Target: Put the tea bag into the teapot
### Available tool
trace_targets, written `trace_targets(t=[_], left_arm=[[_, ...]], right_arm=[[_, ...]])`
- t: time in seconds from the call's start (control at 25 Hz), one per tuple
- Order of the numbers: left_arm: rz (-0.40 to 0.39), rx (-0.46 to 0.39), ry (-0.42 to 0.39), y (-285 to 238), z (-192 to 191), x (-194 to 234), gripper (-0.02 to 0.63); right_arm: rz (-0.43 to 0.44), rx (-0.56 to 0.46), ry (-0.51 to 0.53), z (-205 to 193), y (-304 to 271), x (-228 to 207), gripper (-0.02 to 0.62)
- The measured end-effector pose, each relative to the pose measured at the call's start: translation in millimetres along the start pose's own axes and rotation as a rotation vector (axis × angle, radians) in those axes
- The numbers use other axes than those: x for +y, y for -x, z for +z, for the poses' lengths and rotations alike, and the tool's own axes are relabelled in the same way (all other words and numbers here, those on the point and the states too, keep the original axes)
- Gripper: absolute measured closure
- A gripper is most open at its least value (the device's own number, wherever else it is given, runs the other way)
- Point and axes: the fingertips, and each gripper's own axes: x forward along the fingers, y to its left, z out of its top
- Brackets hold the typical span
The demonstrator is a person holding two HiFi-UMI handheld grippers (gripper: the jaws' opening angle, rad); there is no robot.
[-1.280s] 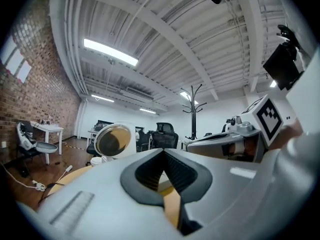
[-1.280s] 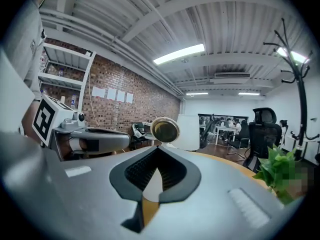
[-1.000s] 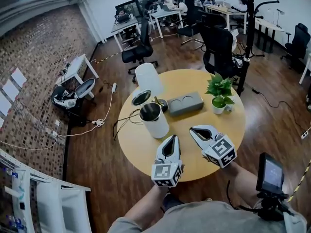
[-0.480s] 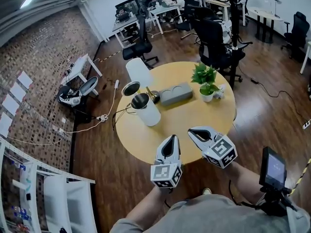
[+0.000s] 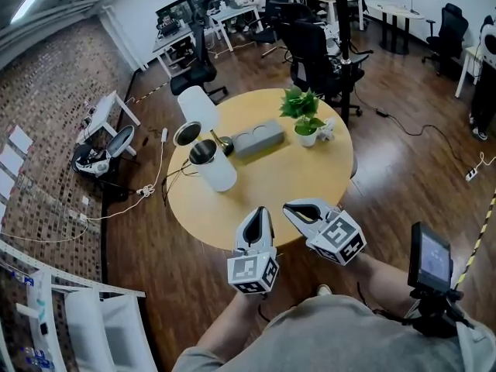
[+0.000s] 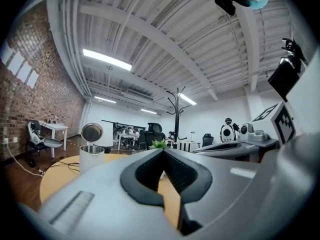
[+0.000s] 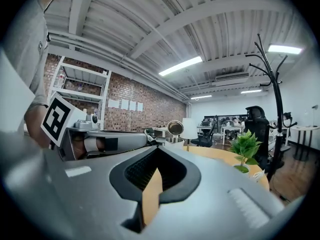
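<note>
Teapot stands upright, mouth up; left gripper and right gripper pressed together, empty

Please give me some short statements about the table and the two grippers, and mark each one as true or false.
1. The teapot has its lid open. True.
2. The right gripper holds something between its jaws. False: its jaws are shut on nothing.
3. The potted plant stands on the round table. True.
4. The left gripper hangs over the teapot. False: it is at the table's near edge, apart from the teapot.
5. The grey box lies between the teapot and the potted plant. True.
</note>
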Motion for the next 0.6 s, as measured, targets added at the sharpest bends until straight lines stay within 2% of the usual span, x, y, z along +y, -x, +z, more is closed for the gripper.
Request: trace_targets(t=[0.16,0.6], left_arm=[[-0.016,-0.002,0.008,14.3,1.0,-0.1,0.604],[-0.056,0.010,0.019,10.7,-9.4,-9.3,0.604]], right_arm=[[-0.021,0.004,-0.010,-0.3,6.9,15.8,0.589],[-0.073,0.019,-0.052,-13.5,16.0,8.7,0.591]])
